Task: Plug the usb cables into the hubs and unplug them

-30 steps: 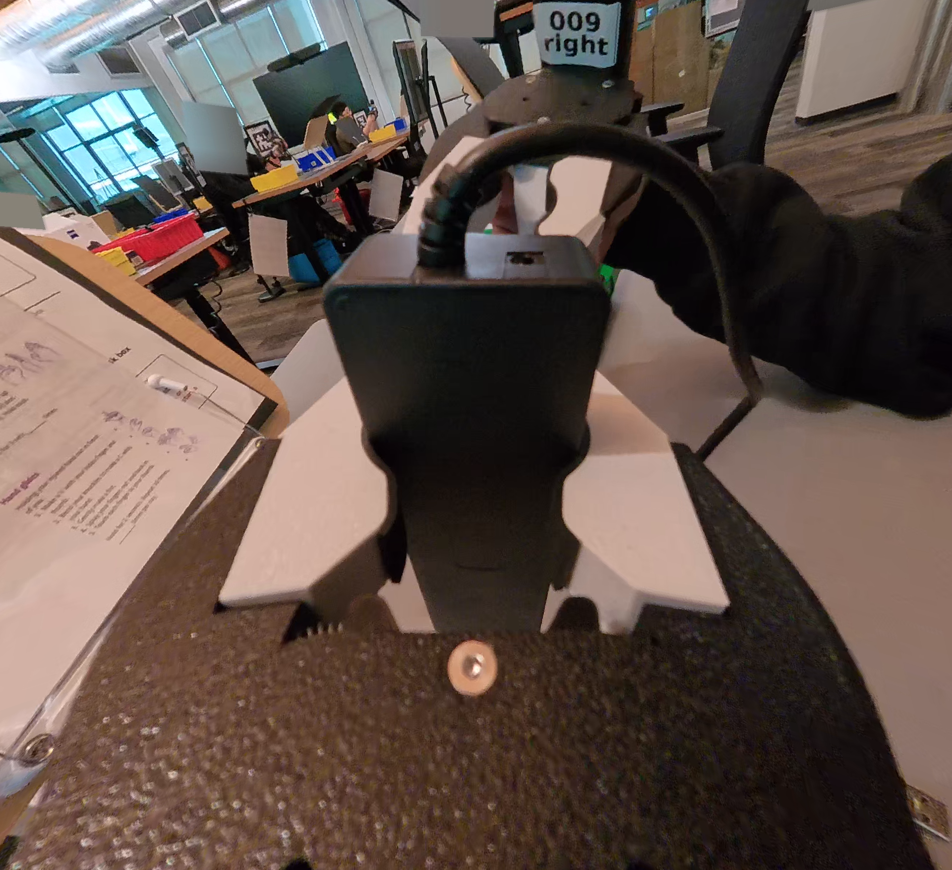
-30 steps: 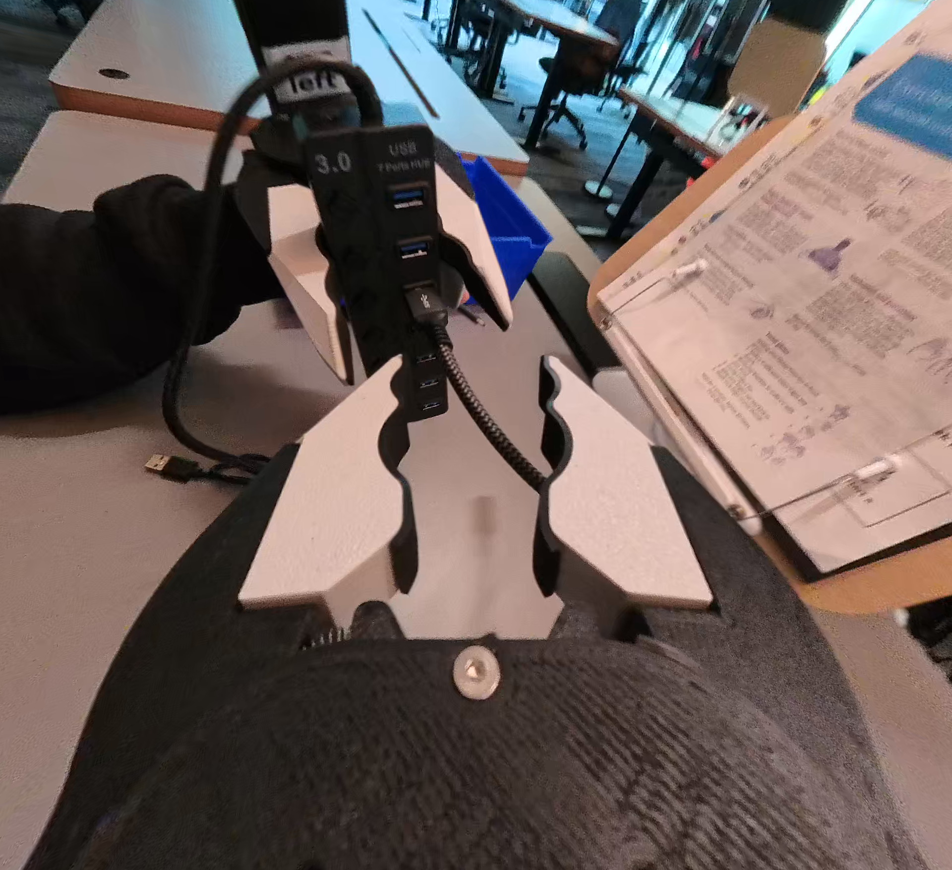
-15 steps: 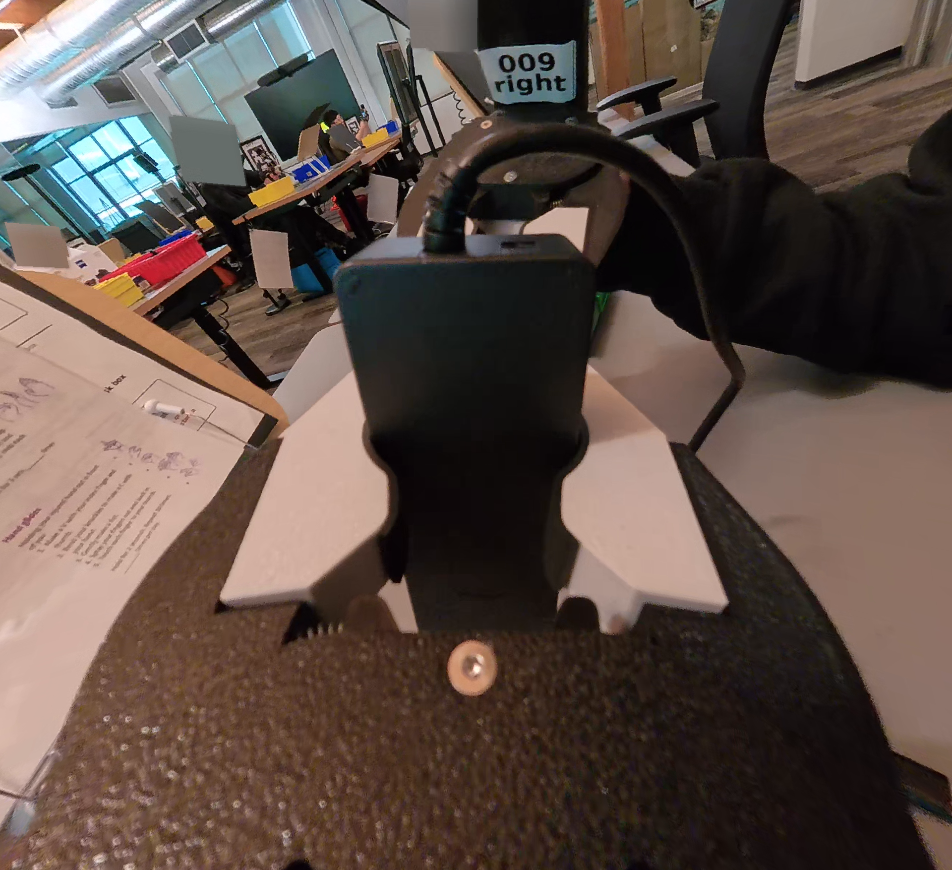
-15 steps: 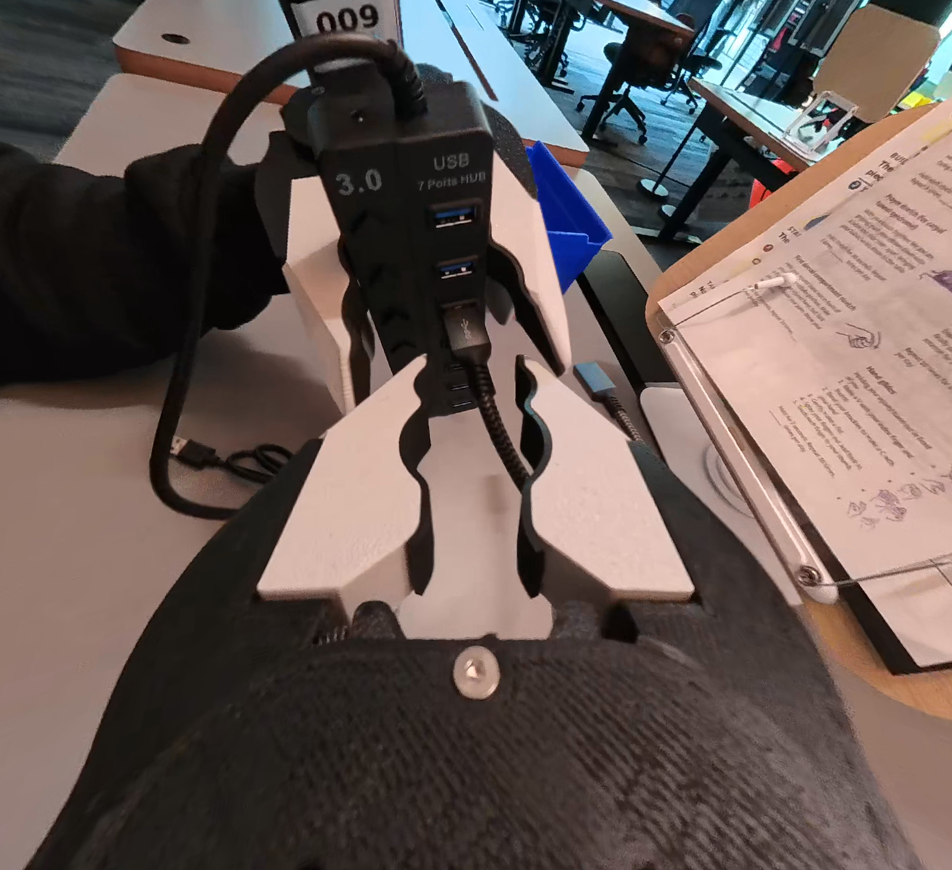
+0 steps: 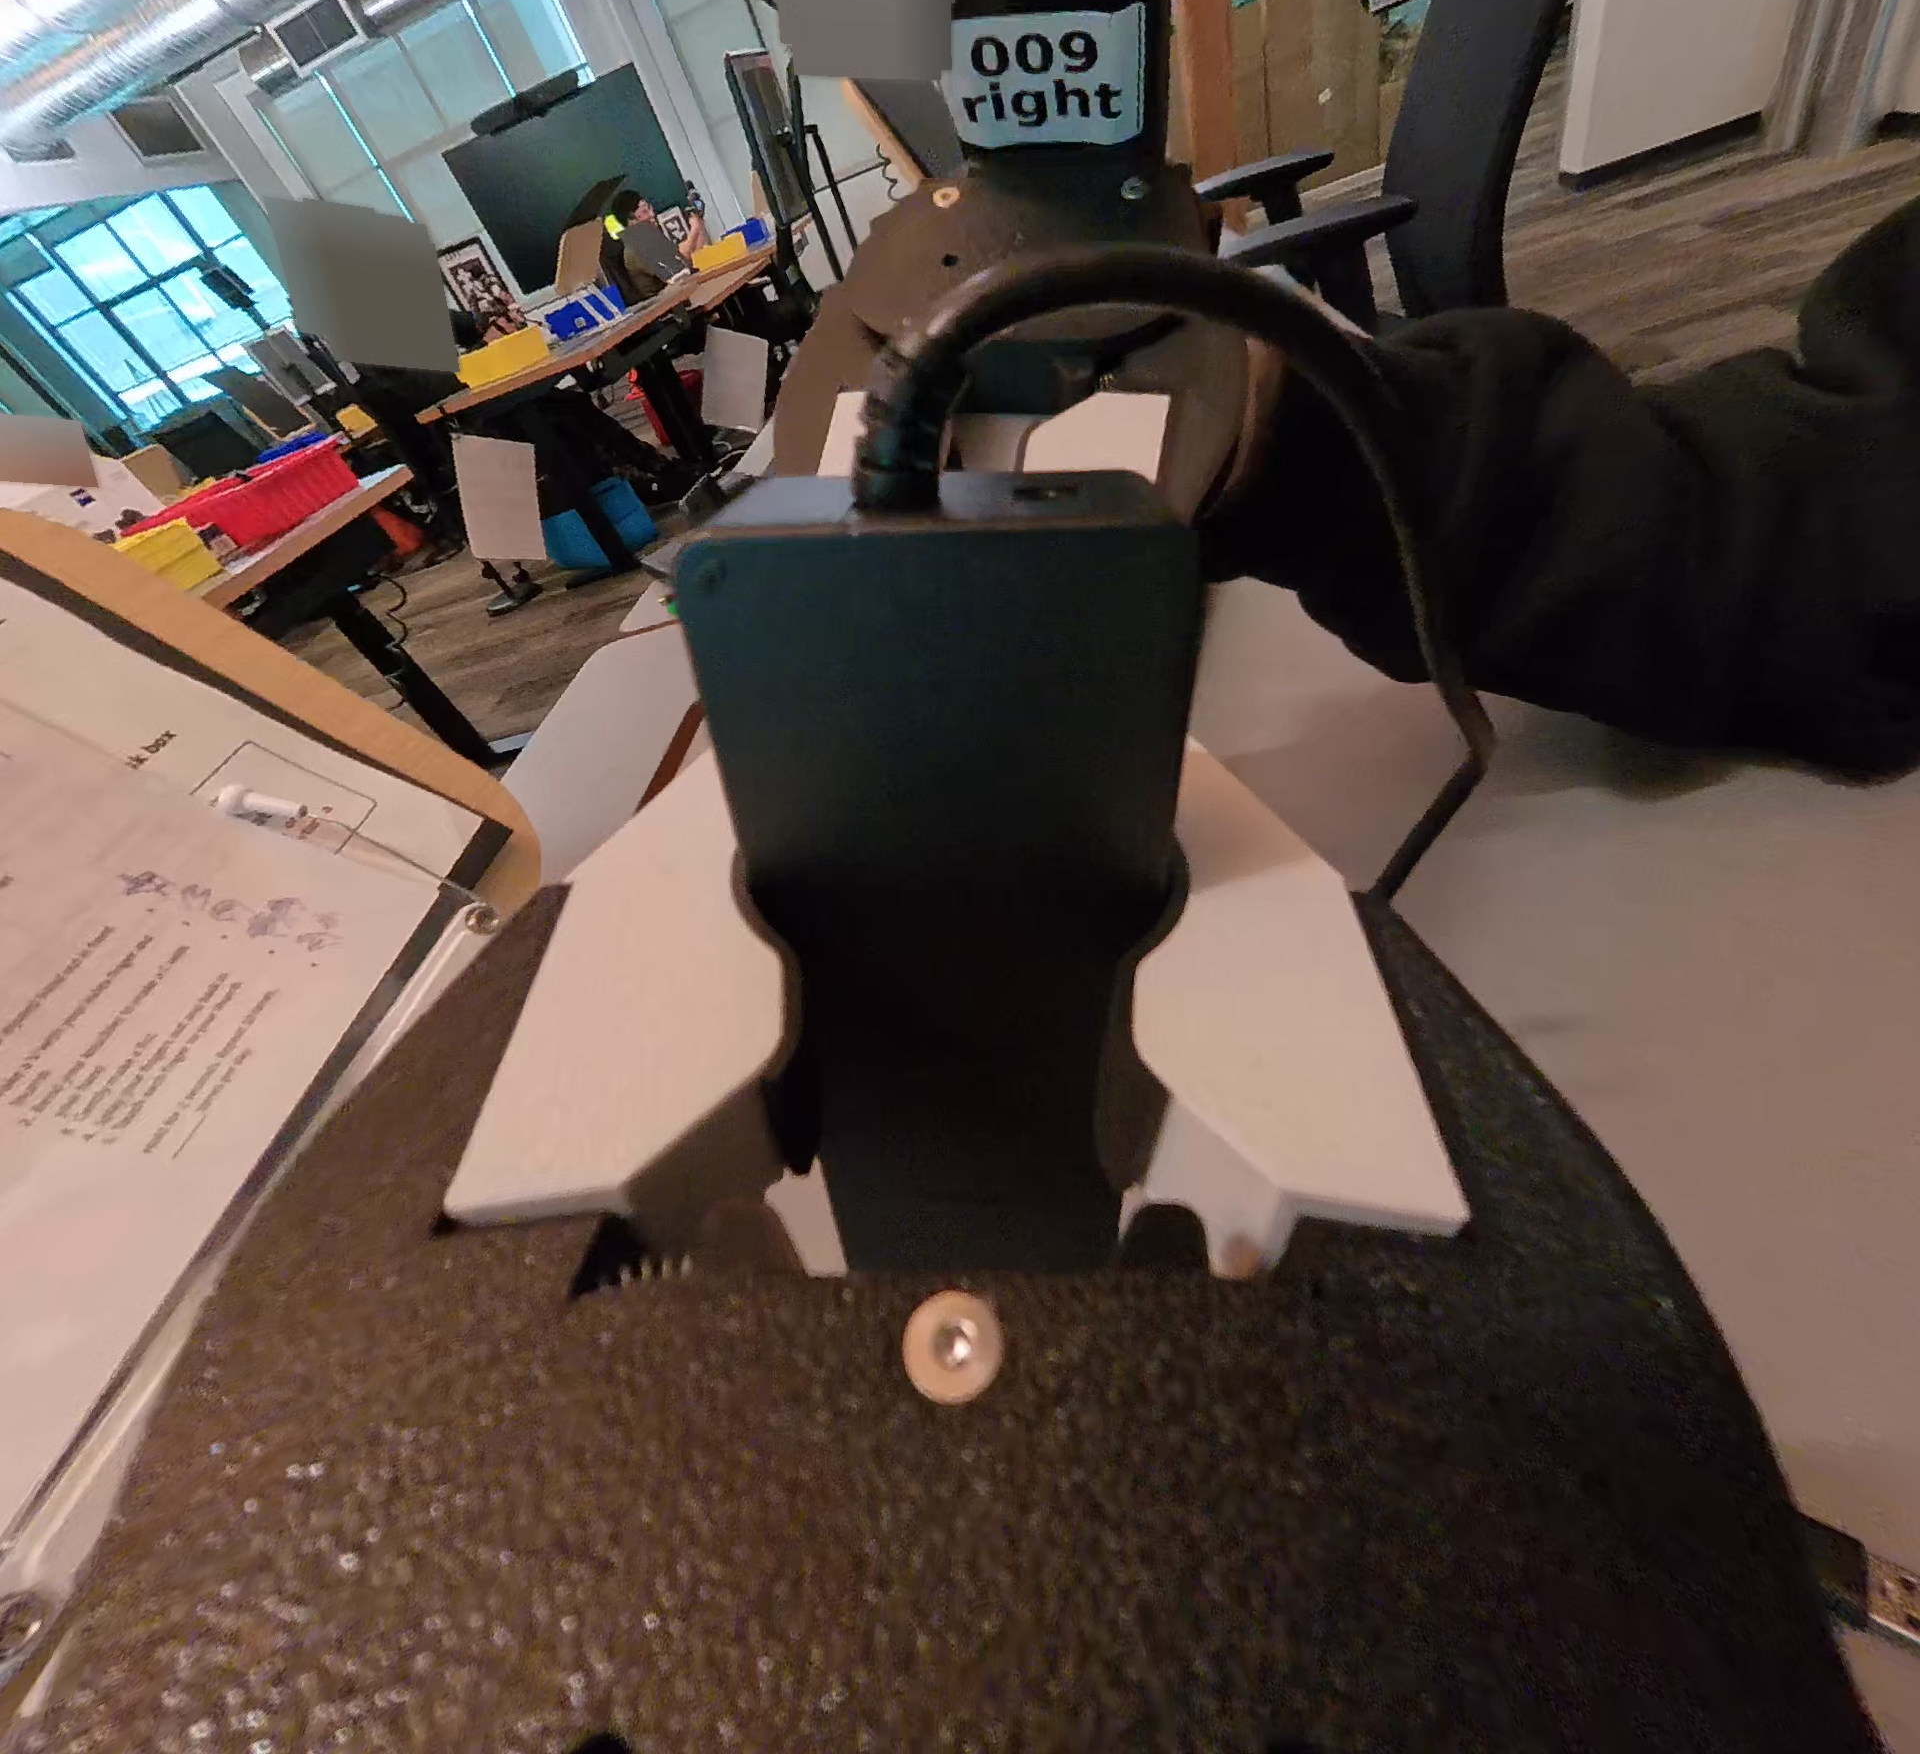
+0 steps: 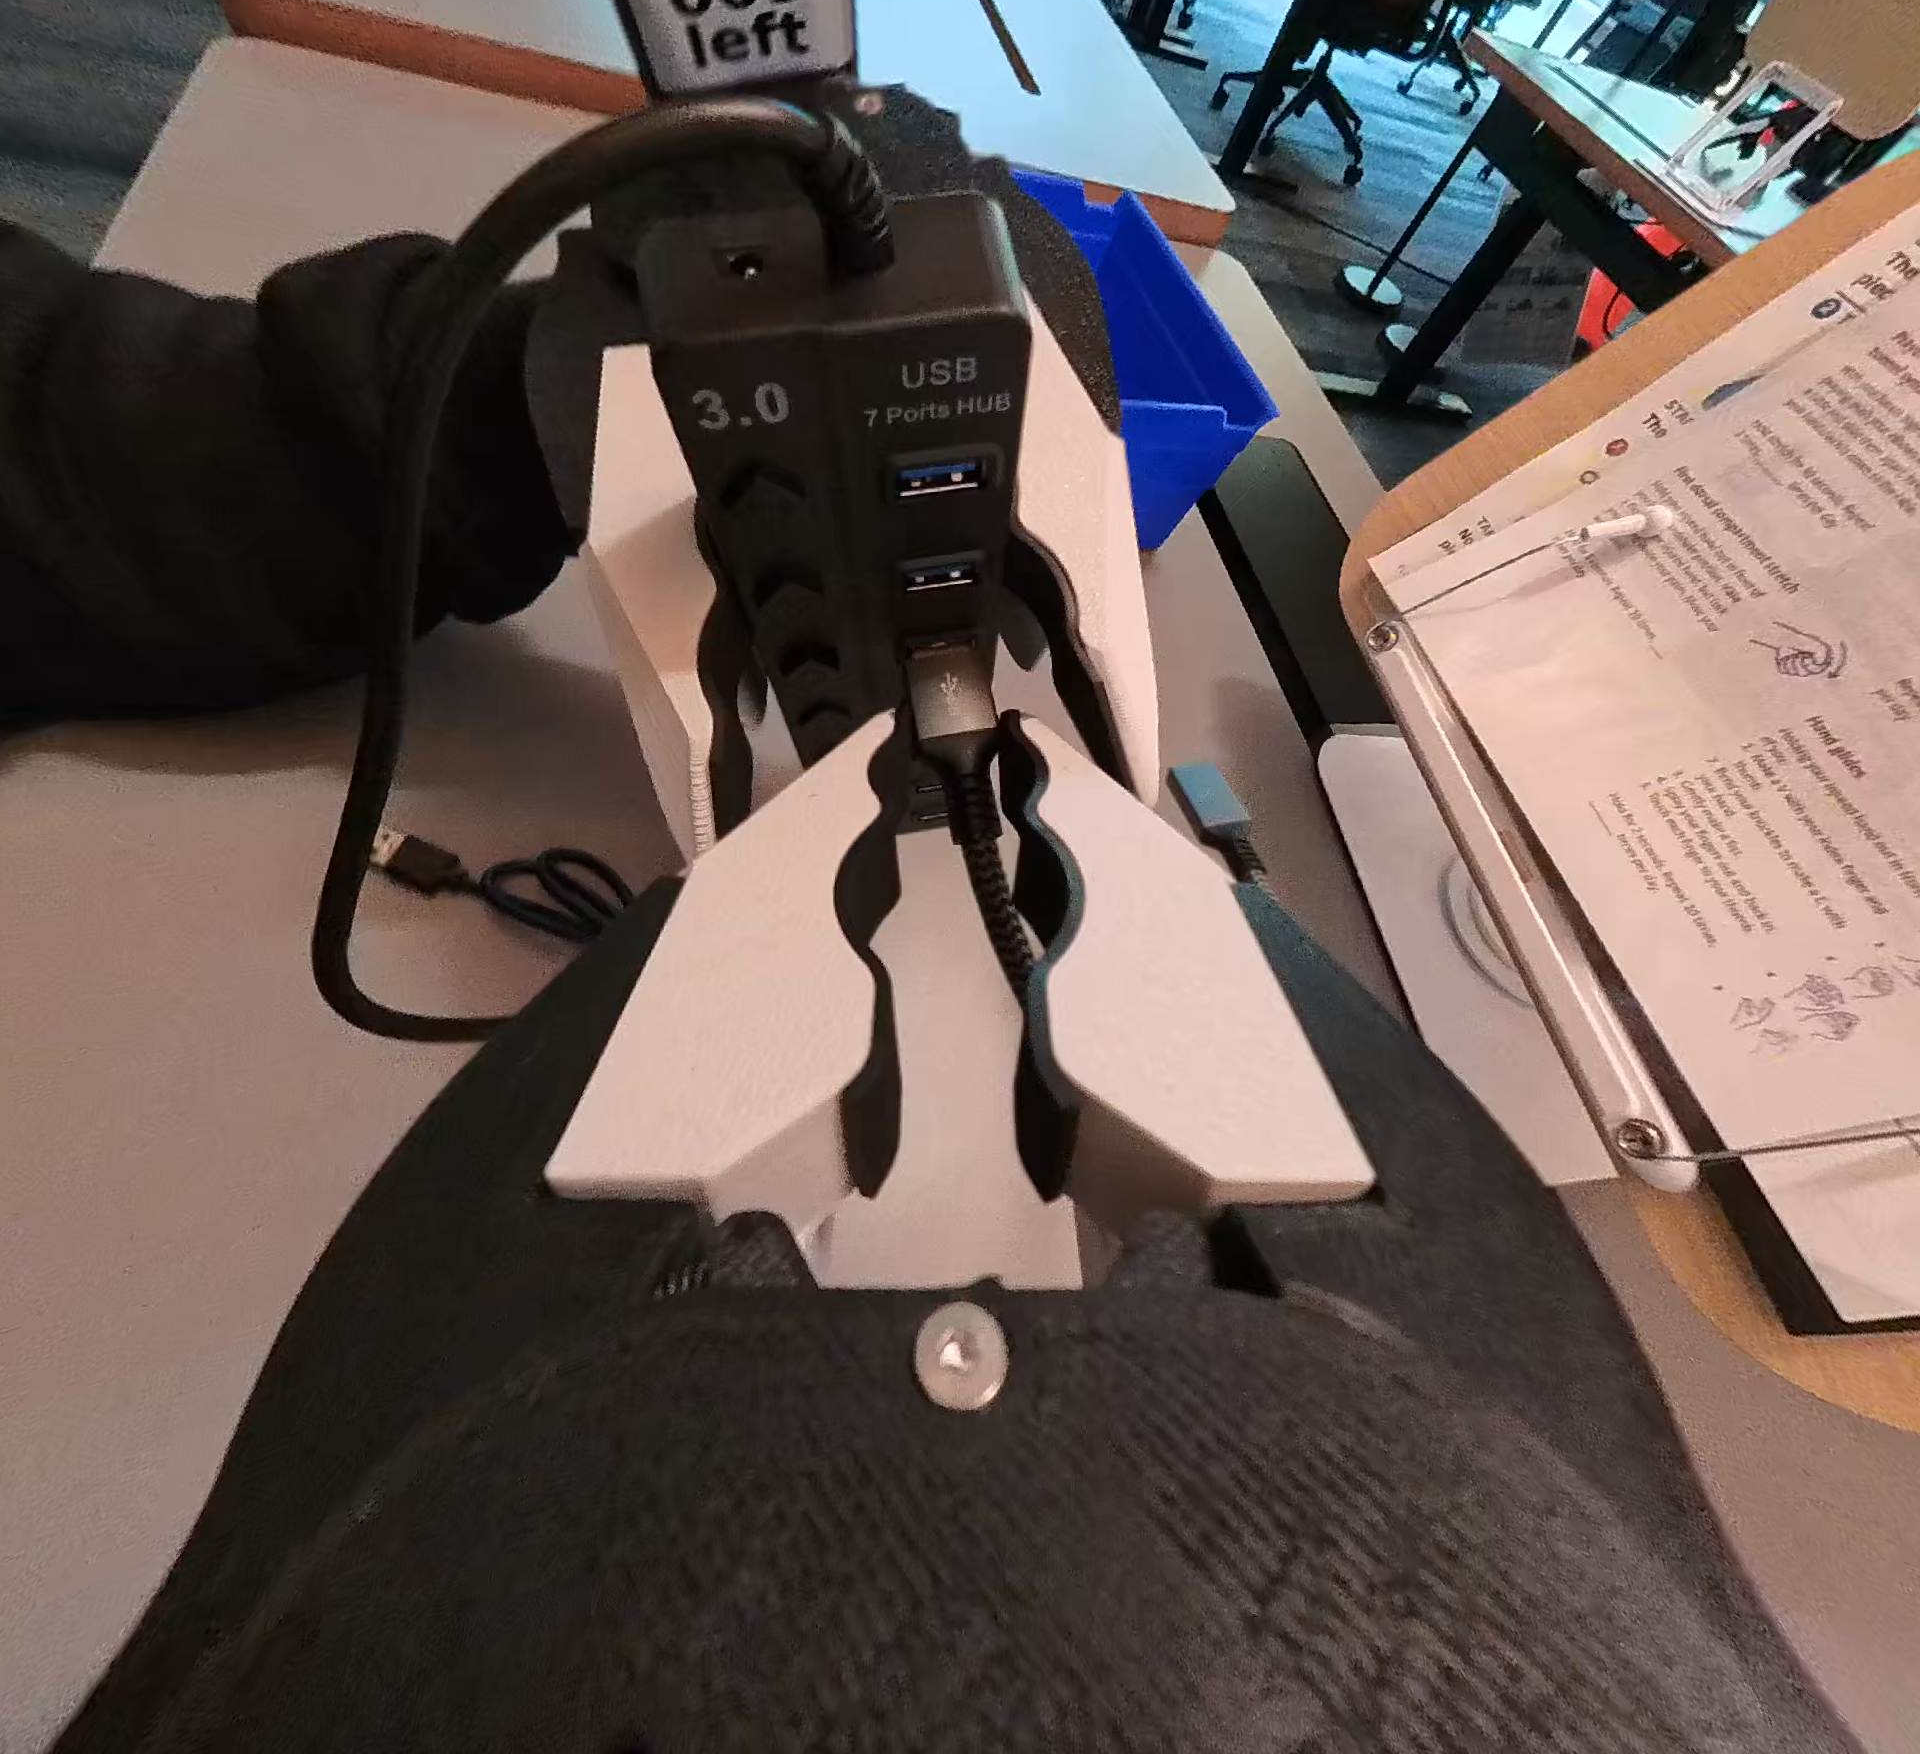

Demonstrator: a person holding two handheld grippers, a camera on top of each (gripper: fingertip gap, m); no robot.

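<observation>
My left gripper (image 5: 951, 748) is shut on a black USB hub (image 5: 935, 717) and holds it upright, its plain back toward the left wrist view. In the right wrist view the hub (image 6: 831, 416) shows its port side between the left gripper's white fingers (image 6: 1081, 561). A braided cable's plug (image 6: 943, 691) sits in the third port from the top. My right gripper (image 6: 948, 733) faces the hub, its fingertips closed in on that plug and its braided cable (image 6: 992, 883). The right gripper (image 5: 977, 431) also shows partly hidden behind the hub.
The hub's own black cable (image 6: 416, 561) loops down to the grey table (image 6: 156, 1133), ending in a loose plug (image 6: 410, 857). Another grey plug (image 6: 1205, 795) lies on the right. A blue bin (image 6: 1164, 374) stands behind. A document stand (image 6: 1662, 769) is close on the right.
My right gripper has moved in toward the hub and its fingers have narrowed from wide open to closed around the plugged-in braided cable's plug. The left gripper still holds the hub.
</observation>
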